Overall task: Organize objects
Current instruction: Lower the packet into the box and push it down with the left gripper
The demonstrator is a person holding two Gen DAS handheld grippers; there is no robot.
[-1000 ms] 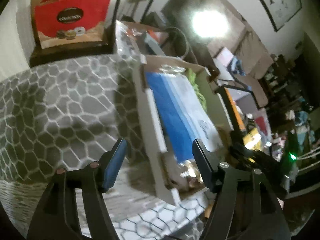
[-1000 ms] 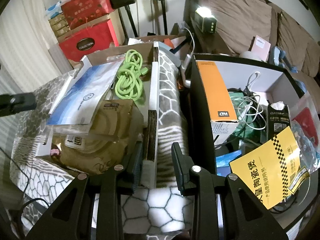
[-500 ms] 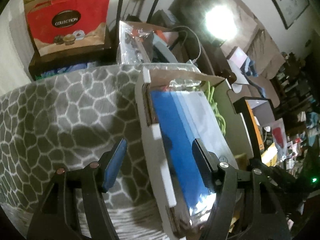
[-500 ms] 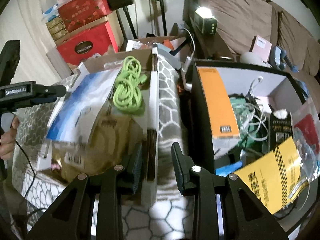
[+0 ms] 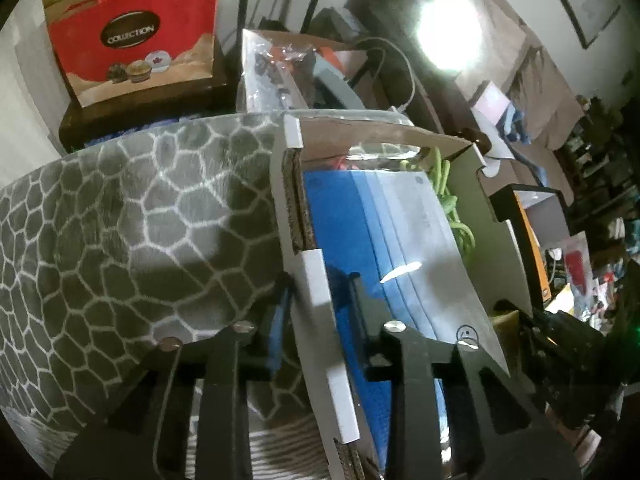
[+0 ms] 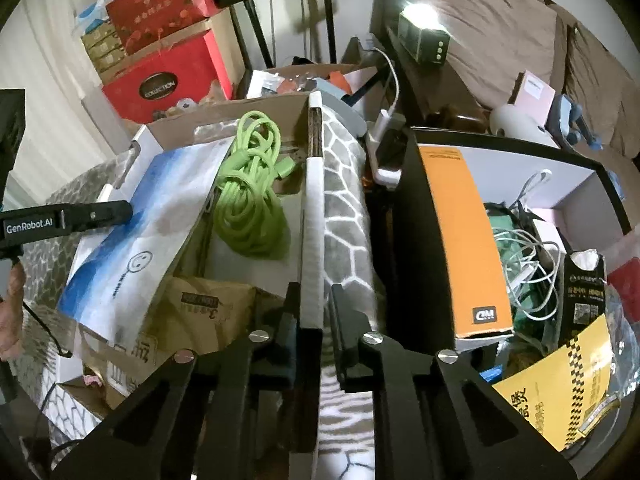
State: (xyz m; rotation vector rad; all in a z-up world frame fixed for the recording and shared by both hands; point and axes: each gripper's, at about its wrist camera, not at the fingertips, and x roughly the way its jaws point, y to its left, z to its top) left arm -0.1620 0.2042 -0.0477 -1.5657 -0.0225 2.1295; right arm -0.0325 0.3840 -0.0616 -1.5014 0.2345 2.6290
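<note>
A white cardboard box [image 5: 316, 280] [image 6: 314, 216] sits on a grey honeycomb-patterned blanket [image 5: 120, 240]. It holds a blue-and-white pouch [image 5: 384, 232] [image 6: 132, 232], a coiled green cable [image 6: 252, 196] [image 5: 452, 200] and brown packets [image 6: 200, 320]. My left gripper [image 5: 320, 316] is shut on the box's left wall. My right gripper [image 6: 314, 312] is shut on the box's right wall. The left gripper's arm shows at the left edge of the right wrist view [image 6: 64, 220].
A black bin [image 6: 420, 220] to the right holds an orange box [image 6: 460, 240], white cables [image 6: 528, 264] and a yellow leaflet [image 6: 560, 384]. Red gift boxes [image 5: 132, 36] [image 6: 160, 76] stand behind. A bright lamp [image 6: 420, 32] and a sofa are at the back right.
My left gripper moved right onto the box's left wall and closed on it. My right gripper closed tighter on the right wall. The box shifted slightly.
</note>
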